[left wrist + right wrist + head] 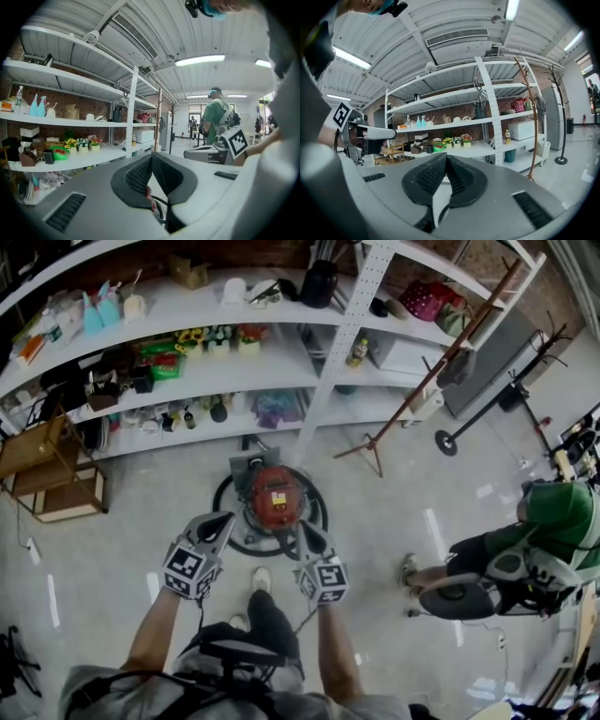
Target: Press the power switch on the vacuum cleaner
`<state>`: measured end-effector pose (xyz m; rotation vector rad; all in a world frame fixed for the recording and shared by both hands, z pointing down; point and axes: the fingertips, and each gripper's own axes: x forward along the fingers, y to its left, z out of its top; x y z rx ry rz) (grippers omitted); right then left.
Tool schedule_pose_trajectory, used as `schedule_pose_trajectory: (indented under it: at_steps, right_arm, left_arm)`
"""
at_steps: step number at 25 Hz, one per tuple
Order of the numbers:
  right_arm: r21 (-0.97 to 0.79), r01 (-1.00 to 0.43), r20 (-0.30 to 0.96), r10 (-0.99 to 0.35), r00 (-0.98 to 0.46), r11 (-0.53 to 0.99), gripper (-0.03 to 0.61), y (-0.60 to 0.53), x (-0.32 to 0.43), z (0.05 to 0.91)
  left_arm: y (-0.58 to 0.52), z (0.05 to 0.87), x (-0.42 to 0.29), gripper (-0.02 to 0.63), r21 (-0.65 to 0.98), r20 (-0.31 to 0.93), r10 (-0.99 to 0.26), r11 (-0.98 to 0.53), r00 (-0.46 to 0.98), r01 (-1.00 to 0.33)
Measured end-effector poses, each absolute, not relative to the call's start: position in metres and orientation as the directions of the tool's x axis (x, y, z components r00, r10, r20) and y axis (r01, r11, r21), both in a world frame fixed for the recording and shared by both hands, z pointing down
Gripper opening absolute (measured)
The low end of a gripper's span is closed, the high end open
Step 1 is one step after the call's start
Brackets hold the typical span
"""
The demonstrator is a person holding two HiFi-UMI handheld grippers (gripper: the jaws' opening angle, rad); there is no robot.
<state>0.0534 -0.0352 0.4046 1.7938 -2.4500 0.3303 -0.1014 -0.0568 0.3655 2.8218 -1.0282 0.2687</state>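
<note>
The vacuum cleaner (276, 498) is a round red canister with a black hose coiled around it, standing on the pale floor just in front of my feet in the head view. My left gripper (225, 521) hangs over its left edge and my right gripper (307, 532) over its right edge, both pointing forward and down. In the left gripper view the left gripper (151, 157) has its jaws meeting at the tips, with a sliver of red vacuum body (148, 192) below them. The right gripper (446, 157) is likewise shut on nothing. No power switch can be made out.
White shelving (281, 367) with flowers, bottles and boxes runs along the wall beyond the vacuum. A wooden coat stand (412, 395) leans at the right. Another person in green (553, 531) crouches at the far right. Wooden crates (56, 474) stand at the left.
</note>
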Motion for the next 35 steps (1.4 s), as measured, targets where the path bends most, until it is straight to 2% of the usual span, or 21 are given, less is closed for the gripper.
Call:
schedule_pose_trajectory:
  at_steps: [19, 25, 28, 35]
  right_arm:
    - [-0.13, -0.951, 0.122, -0.947, -0.298, 0.282, 0.012, 0.082, 0.018, 0.337]
    - [-0.123, -0.955, 0.106, -0.953, -0.283, 0.27, 0.012, 0.104, 0.015, 0.33]
    - [-0.115, -0.958, 0.147, -0.949, -0.279, 0.263, 0.012, 0.117, 0.011, 0.326]
    - [-0.113, -0.964, 0.107, -0.961, -0.254, 0.242, 0.012, 0.142, 0.01, 0.319]
  left_arm:
    - [0.024, 0.32, -0.165, 0.005, 0.012, 0.138, -0.664, -0.741, 0.735, -0.672]
    - [0.041, 0.307, -0.185, 0.005, -0.026, 0.117, -0.676, -0.735, 0.728, -0.678]
    - [0.049, 0.301, -0.195, 0.005, -0.029, 0.109, -0.689, -0.722, 0.716, -0.691]
    - [0.066, 0.299, -0.218, 0.005, -0.042, 0.11, -0.719, -0.693, 0.686, -0.72]
